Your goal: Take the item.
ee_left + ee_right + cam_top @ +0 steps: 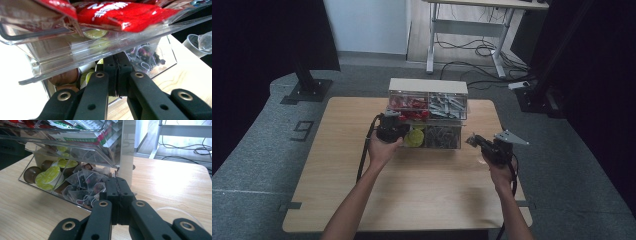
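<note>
- While both pairs of black jaws stand pressed together with nothing between them, the left gripper (117, 75) sits up against the clear two-tier organiser (428, 114) on the wooden table (337, 165).
- Just above its fingertips hangs the tilted-out upper drawer (75, 50), holding red sachets (120, 15).
- Beyond those fingertips, the lower bin holds brown and yellow-green capsules (67, 77); mesh tea bags (147, 56) lie to their right.
- A person's left hand (381, 149) grips that tool; the right hand (499, 167) holds the right gripper (117, 192) near the organiser's right end.
- Ahead of the right gripper's fingertips lie pyramid tea bags (85, 183), green-lidded capsules (47, 177) farther left, and striped packets (82, 130) in the drawer above.
</note>
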The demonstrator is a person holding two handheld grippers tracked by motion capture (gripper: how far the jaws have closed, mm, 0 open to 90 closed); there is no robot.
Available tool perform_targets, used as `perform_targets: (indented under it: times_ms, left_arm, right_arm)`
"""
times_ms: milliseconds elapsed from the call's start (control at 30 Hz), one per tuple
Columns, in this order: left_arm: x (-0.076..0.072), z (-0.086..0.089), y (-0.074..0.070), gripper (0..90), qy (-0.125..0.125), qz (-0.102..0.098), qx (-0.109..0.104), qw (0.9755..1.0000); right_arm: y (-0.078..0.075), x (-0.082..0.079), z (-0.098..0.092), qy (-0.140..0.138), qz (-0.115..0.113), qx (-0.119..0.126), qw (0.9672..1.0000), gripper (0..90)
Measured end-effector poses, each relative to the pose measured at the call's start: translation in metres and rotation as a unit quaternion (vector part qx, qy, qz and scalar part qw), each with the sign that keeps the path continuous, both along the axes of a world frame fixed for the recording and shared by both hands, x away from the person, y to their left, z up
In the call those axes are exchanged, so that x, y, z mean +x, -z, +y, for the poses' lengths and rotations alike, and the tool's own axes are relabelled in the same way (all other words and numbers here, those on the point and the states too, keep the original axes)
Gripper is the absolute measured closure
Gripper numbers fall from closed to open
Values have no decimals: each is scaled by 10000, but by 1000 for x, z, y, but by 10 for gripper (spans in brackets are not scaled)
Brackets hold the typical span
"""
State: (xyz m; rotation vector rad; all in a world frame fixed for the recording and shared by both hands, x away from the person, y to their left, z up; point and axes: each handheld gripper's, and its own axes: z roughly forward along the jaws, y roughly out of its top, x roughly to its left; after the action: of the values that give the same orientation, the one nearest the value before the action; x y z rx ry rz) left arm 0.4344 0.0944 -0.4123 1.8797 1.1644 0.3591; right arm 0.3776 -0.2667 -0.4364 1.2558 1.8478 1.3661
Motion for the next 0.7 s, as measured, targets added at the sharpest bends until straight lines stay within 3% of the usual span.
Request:
perform_targets:
  times_ms: [700]
  left_arm:
    - [0,1,1,889,-16,-17,-15,10000]
  right_arm:
    - [-1,-3,-19,207,-15,11,9998,894]
